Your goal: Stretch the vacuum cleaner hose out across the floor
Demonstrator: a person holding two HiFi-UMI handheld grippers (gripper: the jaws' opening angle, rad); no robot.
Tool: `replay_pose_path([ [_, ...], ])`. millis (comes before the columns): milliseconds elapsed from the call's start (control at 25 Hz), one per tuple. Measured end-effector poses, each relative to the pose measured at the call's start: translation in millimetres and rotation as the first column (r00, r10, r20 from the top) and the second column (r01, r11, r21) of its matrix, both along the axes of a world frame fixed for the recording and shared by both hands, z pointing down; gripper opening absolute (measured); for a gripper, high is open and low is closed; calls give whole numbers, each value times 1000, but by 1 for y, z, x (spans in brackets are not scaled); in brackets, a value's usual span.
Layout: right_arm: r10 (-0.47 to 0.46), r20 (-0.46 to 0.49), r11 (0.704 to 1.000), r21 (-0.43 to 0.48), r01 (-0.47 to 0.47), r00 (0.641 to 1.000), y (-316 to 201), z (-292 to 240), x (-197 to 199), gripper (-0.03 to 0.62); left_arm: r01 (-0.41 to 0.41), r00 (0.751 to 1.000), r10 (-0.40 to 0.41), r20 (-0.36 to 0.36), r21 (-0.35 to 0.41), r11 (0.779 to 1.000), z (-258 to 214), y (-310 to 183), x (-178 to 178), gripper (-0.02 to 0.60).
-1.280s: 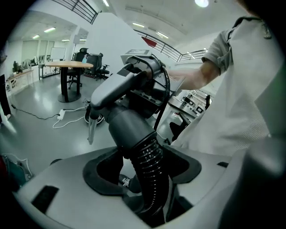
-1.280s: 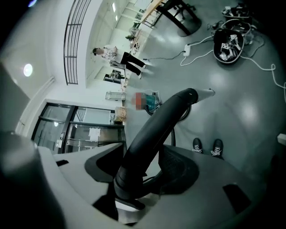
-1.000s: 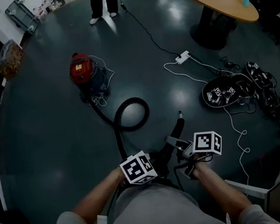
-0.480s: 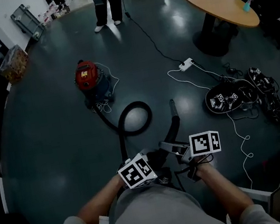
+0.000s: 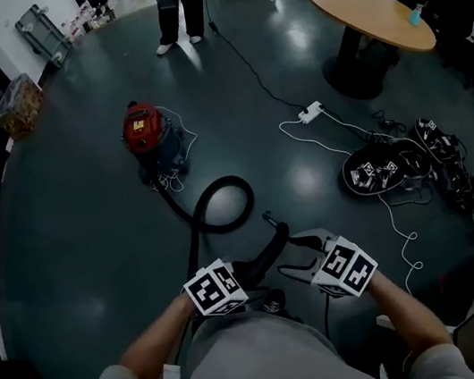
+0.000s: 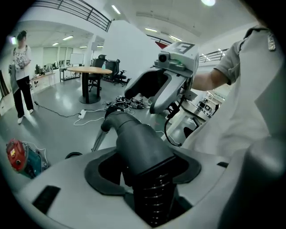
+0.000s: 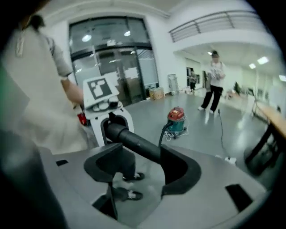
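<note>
Our left claw (image 6: 149, 176) clamps the hose (image 6: 138, 143), looped on the floor (image 5: 88, 219) near the vacuum cleaner (image 5: 143, 130). Our right claw (image 7: 140, 167), just opening around the tube end, seems loose, so it may drop.

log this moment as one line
left gripper: shut on hose | right gripper: open, jaws just opening, hose end between them | hose: looped on floor, not stretched
</note>
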State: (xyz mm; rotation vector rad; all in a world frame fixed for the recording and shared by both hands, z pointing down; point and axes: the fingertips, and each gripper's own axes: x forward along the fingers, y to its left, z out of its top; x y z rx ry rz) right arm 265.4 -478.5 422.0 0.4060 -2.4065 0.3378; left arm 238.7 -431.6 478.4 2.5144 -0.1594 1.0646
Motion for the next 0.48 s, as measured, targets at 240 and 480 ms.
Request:
replay_pose_path([
  [240, -383, -183, 906, 118, 407, 905, 15, 34, -36, 264, -151, 986, 147, 83, 50, 987, -2, 14, -18, 265],
  [480, -567, -233, 810, 18, 587, 790, 47, 54, -68, 264, -289, 951, 278, 138, 72, 955, -16, 27, -32, 255],
])
